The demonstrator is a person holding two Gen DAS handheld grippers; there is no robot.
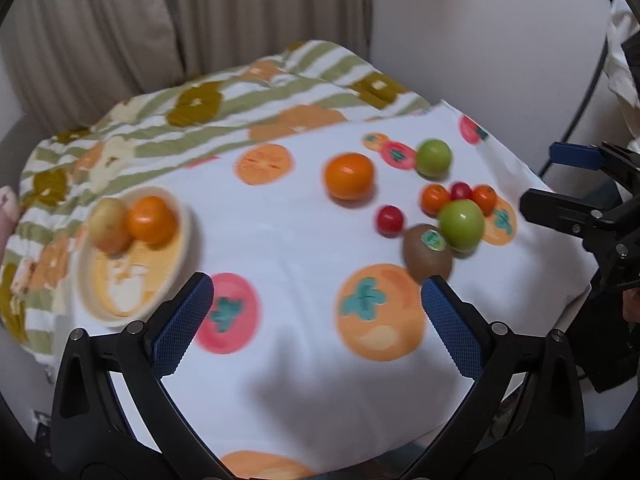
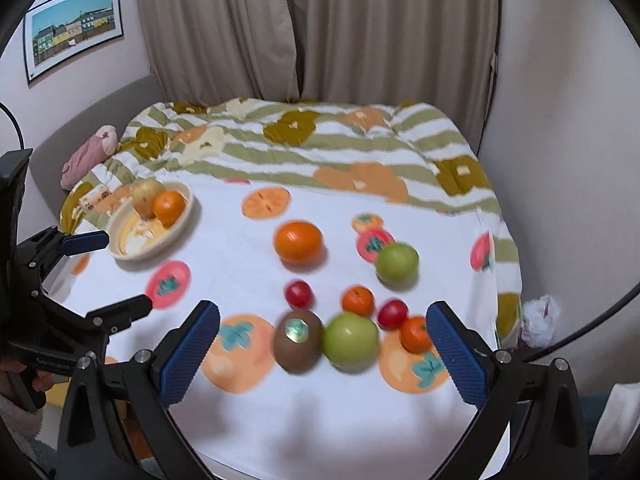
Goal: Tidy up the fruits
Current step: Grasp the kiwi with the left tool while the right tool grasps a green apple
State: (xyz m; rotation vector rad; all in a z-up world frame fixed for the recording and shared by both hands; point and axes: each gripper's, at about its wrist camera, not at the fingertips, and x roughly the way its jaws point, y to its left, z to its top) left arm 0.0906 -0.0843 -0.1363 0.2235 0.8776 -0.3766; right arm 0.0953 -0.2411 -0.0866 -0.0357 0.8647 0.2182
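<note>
Both grippers spread wide and empty above a white fruit-print cloth (image 2: 280, 420) laid over a bed. Left gripper (image 1: 316, 320) hovering over bare cloth at 6 o'clock of its view, its right pad just short of the kiwi (image 1: 427, 253); right gripper (image 2: 323, 354) framing the near cluster, kiwi (image 2: 298, 340) and a green fruit (image 2: 351, 339) touching side by side between its pads. Around these in the right wrist view: two small red fruits (image 2: 298, 294) (image 2: 393, 314) and two small orange fruits (image 2: 358, 301) (image 2: 416, 334), close together; a second green fruit (image 2: 397, 263) toward 2 o'clock; a larger orange (image 2: 298, 242) alone at 12 o'clock. Well apart at 10 o'clock, a cream bowl (image 2: 136, 254) holding an orange (image 2: 169, 207) and a yellowish fruit (image 2: 146, 197), touching each other. Behind, a striped quilt (image 2: 320, 148) and beige curtains (image 2: 320, 28); a framed picture (image 2: 74, 26) at 10 o'clock on the wall. Slight motion blur throughout
</note>
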